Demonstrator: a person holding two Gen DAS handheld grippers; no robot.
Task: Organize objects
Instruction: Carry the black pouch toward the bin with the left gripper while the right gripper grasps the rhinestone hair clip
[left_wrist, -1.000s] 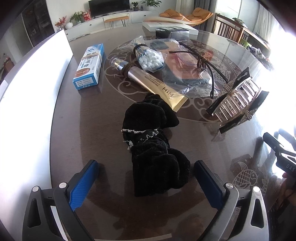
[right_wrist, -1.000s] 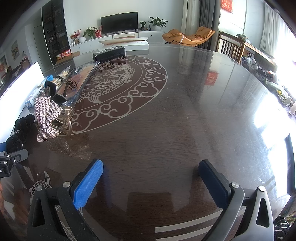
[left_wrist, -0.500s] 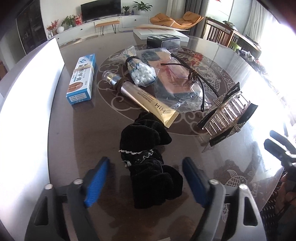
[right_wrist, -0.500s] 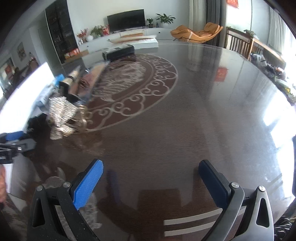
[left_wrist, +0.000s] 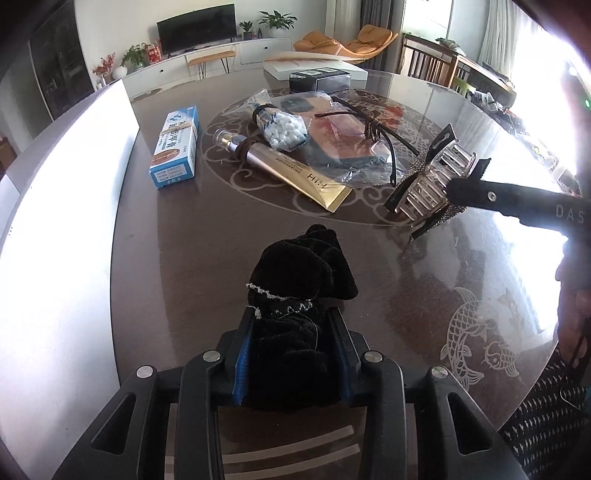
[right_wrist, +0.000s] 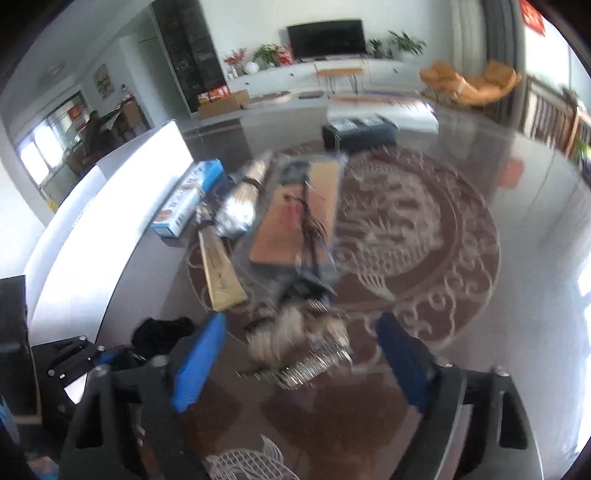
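A black scrunchie (left_wrist: 295, 314) on the table (left_wrist: 207, 236) is squeezed between the left gripper's (left_wrist: 293, 354) fingers. The right gripper (right_wrist: 301, 354) is held wide apart around a shiny hair clip (right_wrist: 303, 347) nearby.

"HIH" on gold tube (left_wrist: 291, 173); "DAS" on right gripper (left_wrist: 517, 201)

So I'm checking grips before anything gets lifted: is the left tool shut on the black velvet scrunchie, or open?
Shut on it: the left tool's blue pads press both sides of the black velvet scrunchie.
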